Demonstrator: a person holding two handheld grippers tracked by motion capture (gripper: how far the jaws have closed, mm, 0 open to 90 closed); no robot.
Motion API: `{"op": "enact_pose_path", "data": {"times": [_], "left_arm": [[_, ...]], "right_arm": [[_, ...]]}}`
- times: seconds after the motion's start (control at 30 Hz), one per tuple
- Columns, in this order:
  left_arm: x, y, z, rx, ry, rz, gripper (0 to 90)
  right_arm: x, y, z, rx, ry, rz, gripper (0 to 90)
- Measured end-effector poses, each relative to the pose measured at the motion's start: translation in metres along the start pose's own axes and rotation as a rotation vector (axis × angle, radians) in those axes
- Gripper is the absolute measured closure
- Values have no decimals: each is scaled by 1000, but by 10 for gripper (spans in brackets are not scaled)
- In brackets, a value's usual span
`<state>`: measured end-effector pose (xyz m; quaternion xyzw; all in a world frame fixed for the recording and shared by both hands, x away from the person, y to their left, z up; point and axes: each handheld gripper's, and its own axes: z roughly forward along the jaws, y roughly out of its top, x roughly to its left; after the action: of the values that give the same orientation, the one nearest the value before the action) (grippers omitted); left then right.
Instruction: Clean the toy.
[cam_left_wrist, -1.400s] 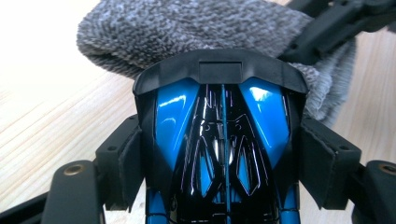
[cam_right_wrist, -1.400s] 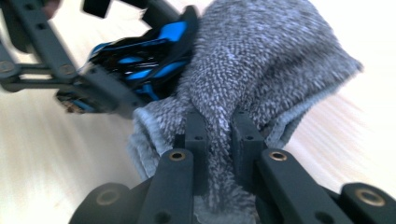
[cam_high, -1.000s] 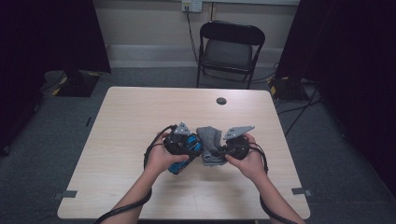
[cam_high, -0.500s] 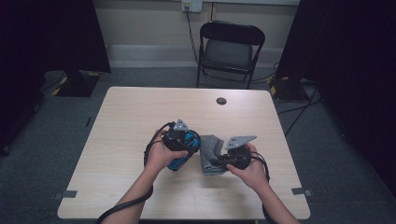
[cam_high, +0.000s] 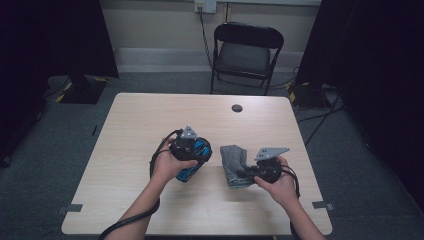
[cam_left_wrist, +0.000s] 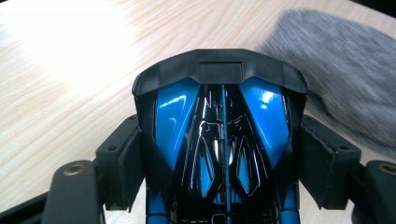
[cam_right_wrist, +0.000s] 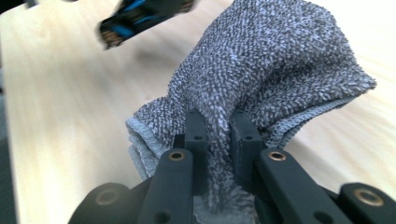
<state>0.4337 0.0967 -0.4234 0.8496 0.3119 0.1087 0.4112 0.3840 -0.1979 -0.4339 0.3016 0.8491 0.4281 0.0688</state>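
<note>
Gripping a grey cloth (cam_right_wrist: 261, 79) in my right gripper (cam_right_wrist: 219, 126), jaws pinched tight, and a blue-black object (cam_left_wrist: 222, 135) in my left gripper (cam_left_wrist: 219, 149), jaws wide; both just above the table (cam_high: 150, 120). No legible writing.

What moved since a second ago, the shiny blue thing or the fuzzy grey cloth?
The grey cloth moved. A second ago it was pressed up against the blue and black object; now the right tongs, still pinching it, have pulled it off to the right and down toward the table, so a gap shows between the two. The left tongs kept their hold on the blue object and barely shifted.
</note>
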Motion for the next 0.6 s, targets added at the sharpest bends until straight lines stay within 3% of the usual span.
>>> {"op": "enact_pose_path", "data": {"times": [0.1,0.37,0.6], "left_arm": [[-7,1,0,-4,-21,13,256],[-20,3,3,-12,-68,32,256],[-26,0,8,1,-93,47,256]], "right_arm": [[-9,2,-3,-8,-12,29,800],[-24,19,-5,-9,-58,33,800],[-20,35,-3,-28,-29,2,799]]}}
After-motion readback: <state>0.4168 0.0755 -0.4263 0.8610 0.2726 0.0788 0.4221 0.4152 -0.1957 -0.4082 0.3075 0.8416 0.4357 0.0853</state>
